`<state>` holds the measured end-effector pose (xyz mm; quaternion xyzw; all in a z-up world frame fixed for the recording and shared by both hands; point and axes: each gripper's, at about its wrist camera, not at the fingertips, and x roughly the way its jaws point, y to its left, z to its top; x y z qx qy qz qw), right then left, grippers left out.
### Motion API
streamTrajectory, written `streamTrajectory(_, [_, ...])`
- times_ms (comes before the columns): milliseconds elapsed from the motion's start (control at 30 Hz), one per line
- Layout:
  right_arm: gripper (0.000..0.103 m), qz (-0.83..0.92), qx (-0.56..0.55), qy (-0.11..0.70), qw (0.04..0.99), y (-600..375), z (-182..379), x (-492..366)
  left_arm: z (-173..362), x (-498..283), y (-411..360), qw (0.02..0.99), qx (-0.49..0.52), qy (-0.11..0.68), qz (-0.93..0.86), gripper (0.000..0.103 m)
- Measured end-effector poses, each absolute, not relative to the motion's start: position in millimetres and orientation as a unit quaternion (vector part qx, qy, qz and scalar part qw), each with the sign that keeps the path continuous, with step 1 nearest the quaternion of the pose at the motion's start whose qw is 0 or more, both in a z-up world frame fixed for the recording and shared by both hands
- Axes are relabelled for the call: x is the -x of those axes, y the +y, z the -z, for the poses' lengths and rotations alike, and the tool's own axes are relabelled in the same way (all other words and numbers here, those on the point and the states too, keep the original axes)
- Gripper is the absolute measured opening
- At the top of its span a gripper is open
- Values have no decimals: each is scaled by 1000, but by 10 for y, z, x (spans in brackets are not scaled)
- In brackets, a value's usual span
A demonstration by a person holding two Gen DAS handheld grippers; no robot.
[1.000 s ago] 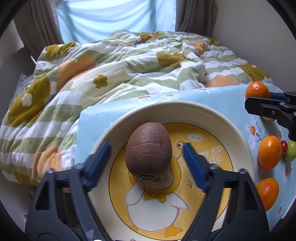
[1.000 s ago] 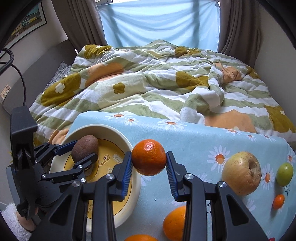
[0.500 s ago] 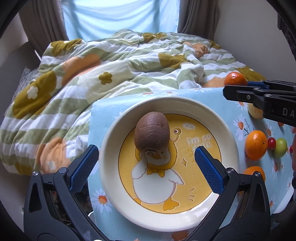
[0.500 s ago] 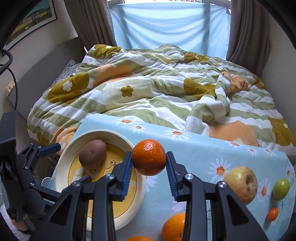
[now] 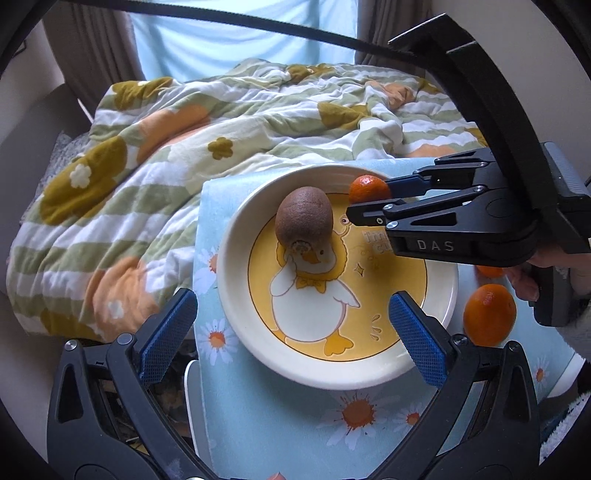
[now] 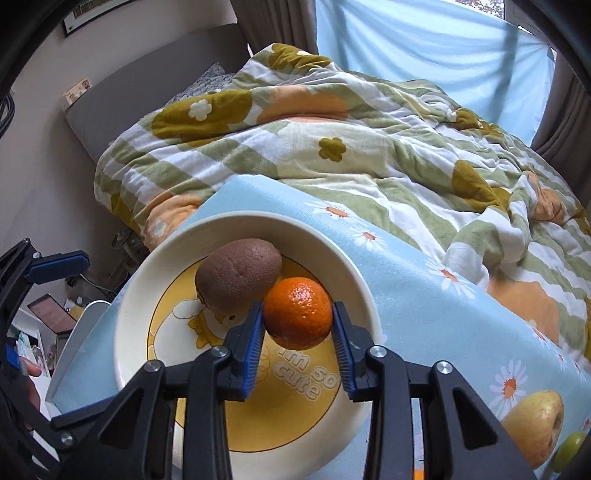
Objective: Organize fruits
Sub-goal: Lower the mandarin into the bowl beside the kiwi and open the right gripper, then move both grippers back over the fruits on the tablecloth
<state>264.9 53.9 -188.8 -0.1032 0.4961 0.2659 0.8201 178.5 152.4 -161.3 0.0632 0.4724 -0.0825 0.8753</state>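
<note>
Right gripper (image 6: pixel 298 328) clamps small round orange mandarin (image 6: pixel 297 312) at equator, over cream duck-print plate (image 6: pixel 364 295), brown fuzzy kiwi (image 6: pixel 238 273) at ten o'clock. Left gripper (image 5: pixel 291 336) wide, empty. Mandarin light, soft-skinned, rolls; grip gently.

This is a bedroom in a home. A bed (image 6: pixel 258 122) with a padded headboard (image 6: pixel 155 99) lies under a rumpled flower-patterned quilt (image 5: pixel 229 122), and dark curtains (image 5: pixel 96 62) flank a window covered by light blue fabric (image 6: pixel 436 48). A framed picture (image 6: pixel 92 14) hangs on the wall, and a daisy-print cloth (image 6: pixel 406 280) covers the tabletop at the bed's foot.
</note>
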Motion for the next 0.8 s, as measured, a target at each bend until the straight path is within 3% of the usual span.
streamTrajectory(200, [33, -253, 143, 483, 826, 635, 1935, -2625, 1665, -1735, 1523, 873, -46, 476, 95, 103])
streamTrajectory(233, [44, -249, 152, 479, 828, 645, 1933, -2621, 1668, -1738, 1511, 873, -48, 477, 95, 103])
streamTrajectory(267, [64, -252, 153, 477, 828, 644, 1925, -2611, 1672, -1732, 1508, 873, -50, 477, 94, 103])
streamTrajectory(300, [76, -268, 140, 477, 826, 635, 1908, -2608, 1672, -1727, 1505, 872, -53, 477, 93, 103])
streamTrajectory(333, [103, -272, 131, 474, 827, 637, 1893, -2605, 1672, -1724, 1501, 872, -56, 477, 92, 103])
streamTrajectory(800, [103, -247, 91, 439, 859, 547, 1608, -2474, 1535, -1619, 1484, 875, -65, 468, 102, 103])
